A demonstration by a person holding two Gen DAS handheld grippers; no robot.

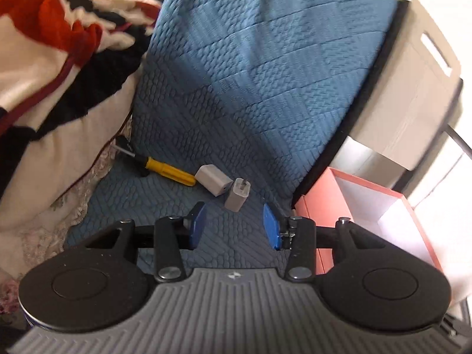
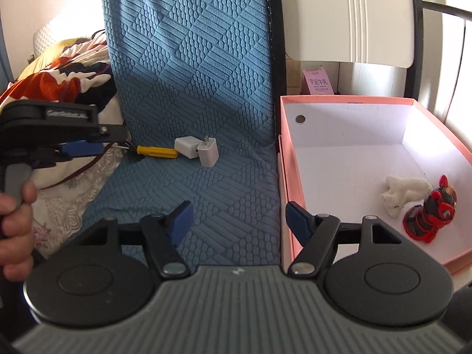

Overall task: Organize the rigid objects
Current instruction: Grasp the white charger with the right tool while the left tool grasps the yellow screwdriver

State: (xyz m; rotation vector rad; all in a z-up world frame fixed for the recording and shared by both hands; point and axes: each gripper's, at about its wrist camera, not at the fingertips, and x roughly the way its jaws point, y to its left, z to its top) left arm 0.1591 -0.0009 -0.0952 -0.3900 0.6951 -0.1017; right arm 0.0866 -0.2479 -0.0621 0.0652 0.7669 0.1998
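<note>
The left tongs [image 1: 233, 225] stand open and empty, pointing down at the blue quilted cover [image 1: 250, 88]. Directly ahead of them, near the pad tips, lies a white charger [image 1: 237, 196] with its prongs pointing away; its long axis runs roughly along the tongs' line of approach, tilted slightly right. A second white charger [image 1: 213, 179] touches or nearly touches it on the left, and a yellow-handled screwdriver [image 1: 165, 169] extends leftward from that, its tip toward the bedding [image 1: 59, 88].

The right tongs [image 2: 237, 221] are also open and empty, well short of the chargers and beside the pink box [image 2: 287, 177]. The left tongs are judged the nearer to the chargers.

The box sits just right of the cover's edge, open-topped, holding a white toy [image 2: 404, 194] and a red figurine [image 2: 430, 212] at its near right corner; the remaining floor is free. Room to the left is limited by the bedding.
</note>
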